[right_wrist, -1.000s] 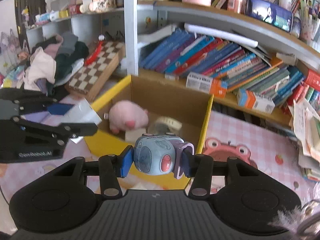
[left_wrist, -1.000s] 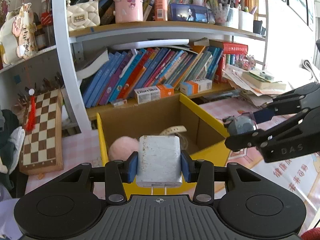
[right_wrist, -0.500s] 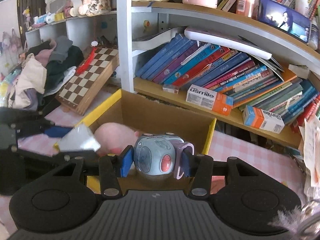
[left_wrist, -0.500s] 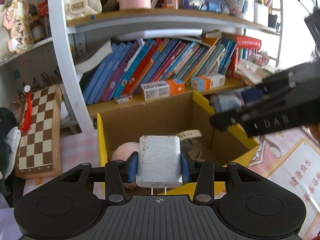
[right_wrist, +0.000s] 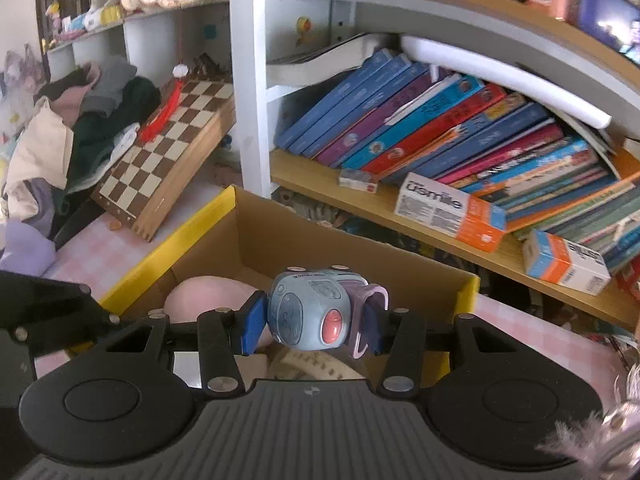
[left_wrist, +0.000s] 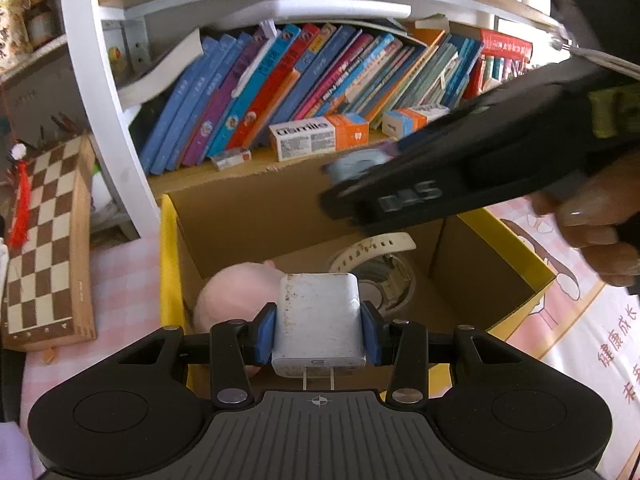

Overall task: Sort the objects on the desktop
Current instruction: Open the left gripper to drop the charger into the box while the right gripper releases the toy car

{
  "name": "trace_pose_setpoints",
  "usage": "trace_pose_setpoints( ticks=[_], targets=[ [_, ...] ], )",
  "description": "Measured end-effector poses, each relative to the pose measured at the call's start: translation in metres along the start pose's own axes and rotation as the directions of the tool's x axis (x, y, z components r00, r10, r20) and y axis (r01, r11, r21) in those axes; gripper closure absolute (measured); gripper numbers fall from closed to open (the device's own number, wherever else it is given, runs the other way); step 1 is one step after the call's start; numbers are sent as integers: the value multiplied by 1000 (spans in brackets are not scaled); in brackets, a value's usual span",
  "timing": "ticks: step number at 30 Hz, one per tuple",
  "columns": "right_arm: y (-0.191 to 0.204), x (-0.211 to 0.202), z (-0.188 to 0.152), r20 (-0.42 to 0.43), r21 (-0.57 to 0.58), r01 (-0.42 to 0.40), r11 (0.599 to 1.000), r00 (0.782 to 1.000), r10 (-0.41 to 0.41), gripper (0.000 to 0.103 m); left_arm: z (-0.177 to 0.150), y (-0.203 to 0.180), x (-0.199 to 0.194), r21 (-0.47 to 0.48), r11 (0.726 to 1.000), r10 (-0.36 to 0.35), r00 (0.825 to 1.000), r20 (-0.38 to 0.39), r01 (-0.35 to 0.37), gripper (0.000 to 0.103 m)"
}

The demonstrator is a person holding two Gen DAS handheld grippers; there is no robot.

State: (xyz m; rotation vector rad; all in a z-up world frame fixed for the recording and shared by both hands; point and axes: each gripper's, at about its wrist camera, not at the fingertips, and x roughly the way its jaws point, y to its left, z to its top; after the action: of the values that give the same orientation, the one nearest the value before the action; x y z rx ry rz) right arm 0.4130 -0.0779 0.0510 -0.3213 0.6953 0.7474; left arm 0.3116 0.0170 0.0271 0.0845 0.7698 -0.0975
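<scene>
My left gripper (left_wrist: 319, 334) is shut on a white plug-in charger (left_wrist: 318, 320), held over the near edge of an open cardboard box with yellow rims (left_wrist: 168, 248). My right gripper (right_wrist: 310, 326) is shut on a small blue toy with a pink button (right_wrist: 310, 312), above the same box (right_wrist: 192, 236). In the left wrist view the right gripper (left_wrist: 440, 184) crosses over the box from the right, a hand (left_wrist: 600, 236) behind it. Inside the box lie a pink plush (left_wrist: 236, 288) and a cream strap (left_wrist: 372, 246).
A wooden chessboard (left_wrist: 44, 240) leans left of the box. Behind the box a shelf holds slanted books (left_wrist: 304, 88) and orange-white cartons (left_wrist: 320, 136). Piled clothes (right_wrist: 68, 120) sit far left. A pink checked cloth (left_wrist: 120, 280) covers the desk.
Both grippers have moved forward and lower toward the box. The right gripper now reaches across above the box's middle. Both held objects remain gripped.
</scene>
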Motion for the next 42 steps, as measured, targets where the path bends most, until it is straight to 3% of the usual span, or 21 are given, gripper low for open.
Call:
trace_pose_setpoints(
  ticks=[15,27,29,32,34,42],
  targets=[
    [-3,78,4,-185,24,-31,999,982,35,57,-1,5,22,-45,997,-71,995,-65,68,61],
    [-7,92,-1,-226,63,-33,997,973,47,56,-5,9,24,-80,992,-99,994,-52,95,59],
    [-7,92,-1,-228,61,-28,998,973,41,51,-4,9,23,-76,993,-96,994,-47,92,55],
    [-7,88,-2,-210,70,-25,997,977,39,33,-4,8,20,-69,994,-91,995,-39,88,51],
    [-7,83,-1,-200,77,-29,997,979,44,25,-4,7,18,-64,994,-88,996,-32,86,42],
    [-4,56,5,-134,96,-47,994,989,60,19,-3,-1,-4,-25,998,-53,998,24,54,29]
  ],
)
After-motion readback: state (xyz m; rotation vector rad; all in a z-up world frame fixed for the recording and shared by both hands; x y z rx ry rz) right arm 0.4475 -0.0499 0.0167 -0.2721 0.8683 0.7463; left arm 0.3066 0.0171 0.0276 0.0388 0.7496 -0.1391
